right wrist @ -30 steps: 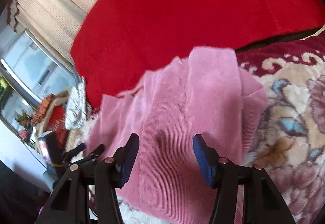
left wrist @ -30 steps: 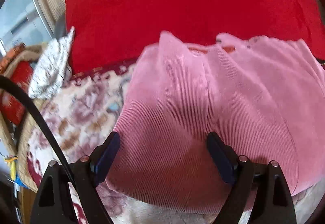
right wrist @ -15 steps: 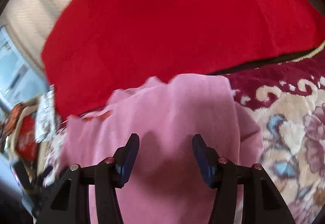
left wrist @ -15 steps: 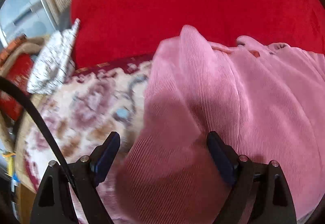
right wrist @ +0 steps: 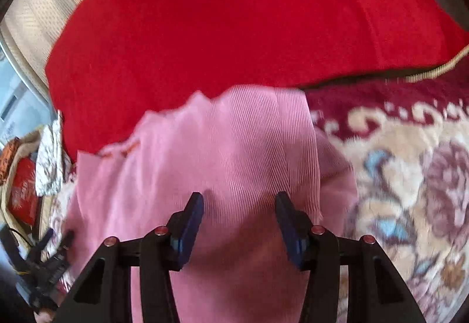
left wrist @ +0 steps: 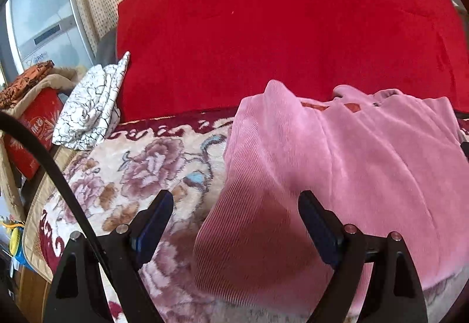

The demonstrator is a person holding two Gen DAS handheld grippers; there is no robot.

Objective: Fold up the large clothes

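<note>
Left wrist view shows your left gripper (left wrist: 236,223) with its jaws spread wide, gripping nothing, poised over the left edge of the pink ribbed garment (left wrist: 346,170). That garment lies folded on the floral blanket (left wrist: 140,173), in front of the red cushion (left wrist: 278,30). Your right gripper (right wrist: 239,220) also has its jaws apart and empty, over the garment's right part. At far left a red box (left wrist: 30,129) carries white print too small to read, beside a white patterned cloth (left wrist: 92,106).
</note>
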